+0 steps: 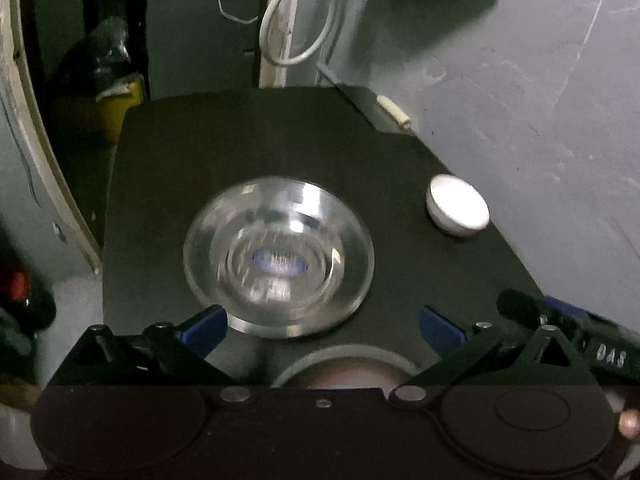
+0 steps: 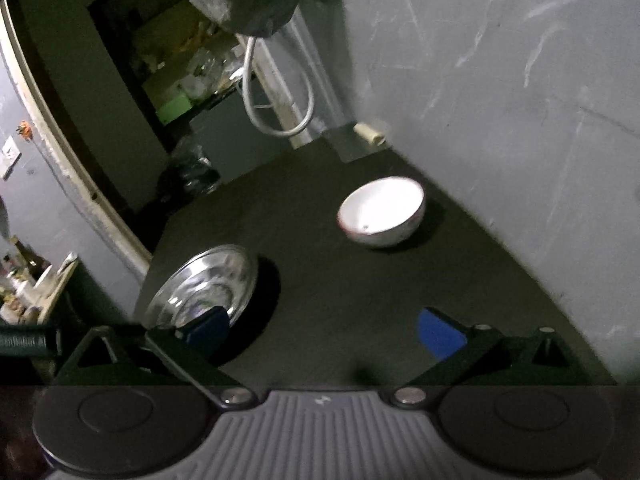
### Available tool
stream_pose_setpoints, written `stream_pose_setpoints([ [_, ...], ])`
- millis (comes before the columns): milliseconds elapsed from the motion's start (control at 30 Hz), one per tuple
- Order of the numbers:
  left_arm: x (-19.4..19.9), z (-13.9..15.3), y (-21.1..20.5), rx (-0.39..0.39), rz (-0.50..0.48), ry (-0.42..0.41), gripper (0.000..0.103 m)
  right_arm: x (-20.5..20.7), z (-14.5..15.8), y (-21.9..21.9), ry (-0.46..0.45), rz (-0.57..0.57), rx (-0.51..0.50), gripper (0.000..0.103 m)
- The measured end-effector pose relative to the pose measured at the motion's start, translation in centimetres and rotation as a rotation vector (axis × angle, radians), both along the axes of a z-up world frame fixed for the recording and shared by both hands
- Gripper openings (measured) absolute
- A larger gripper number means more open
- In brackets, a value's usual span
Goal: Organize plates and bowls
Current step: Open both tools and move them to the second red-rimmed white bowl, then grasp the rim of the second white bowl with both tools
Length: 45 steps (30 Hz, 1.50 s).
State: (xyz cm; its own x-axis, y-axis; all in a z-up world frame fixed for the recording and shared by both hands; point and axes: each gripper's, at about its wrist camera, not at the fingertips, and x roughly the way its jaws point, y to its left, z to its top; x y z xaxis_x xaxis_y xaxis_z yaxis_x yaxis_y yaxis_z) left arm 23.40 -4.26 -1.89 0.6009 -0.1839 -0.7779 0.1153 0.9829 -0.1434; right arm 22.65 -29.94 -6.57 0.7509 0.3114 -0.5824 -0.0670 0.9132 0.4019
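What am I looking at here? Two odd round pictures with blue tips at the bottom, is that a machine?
No robot: a person carries a two-finger gripper in each hand, each with a wide-angle camera looking along its fingers. One picture is from the left gripper, the other from the right gripper. The blue tips are the fingers' pads. On the dark table sit a shiny steel plate with smaller dishes apparently nested in it, and a white bowl near the wall. Both grippers are open and hold nothing.

Dim home corner: cluttered shelf [image 2: 188, 80]
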Motion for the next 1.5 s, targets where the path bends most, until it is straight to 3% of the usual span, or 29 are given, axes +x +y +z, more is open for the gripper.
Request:
stream_pose_setpoints([
  [267,6.5,0.5,-4.2,0.024,-0.062,-0.079,0.102,3.8,-2.3,-2.3,0.088,-0.090,0.108,0.103],
  [433,10.8,-0.2,-7.9,0.069,-0.161,-0.098,0.102,5.8,-3.1,-3.0,0.076,-0.163,0.107,0.103],
  [867,18.5,-4.7,-12.8,0.085,-0.242,0.064,0.102,9.8,-4.1,-3.4,0.030,-0.257,0.089,0.102],
  [1100,20.4,-6.3,-13.7,0.037,-0.239,0.134,0.084,11.7,-4.8,-3.3,0.052,-0.258,0.057,0.083],
  [1233,20.8,-6.7,-14.3,0.000,-0.251,0.161,0.075,12.4,-5.0,-3.3,0.058,-0.248,0.052,0.077],
  [1300,21.0,-6.9,-14.5,-0.020,-0.255,0.177,0.063,12.7,-5.1,-3.3,0.068,-0.243,0.045,0.067],
  [1500,20.8,-7.2,-15.0,-0.053,-0.269,0.210,0.036,13.1,-5.3,-3.2,0.090,-0.221,0.044,0.053],
])
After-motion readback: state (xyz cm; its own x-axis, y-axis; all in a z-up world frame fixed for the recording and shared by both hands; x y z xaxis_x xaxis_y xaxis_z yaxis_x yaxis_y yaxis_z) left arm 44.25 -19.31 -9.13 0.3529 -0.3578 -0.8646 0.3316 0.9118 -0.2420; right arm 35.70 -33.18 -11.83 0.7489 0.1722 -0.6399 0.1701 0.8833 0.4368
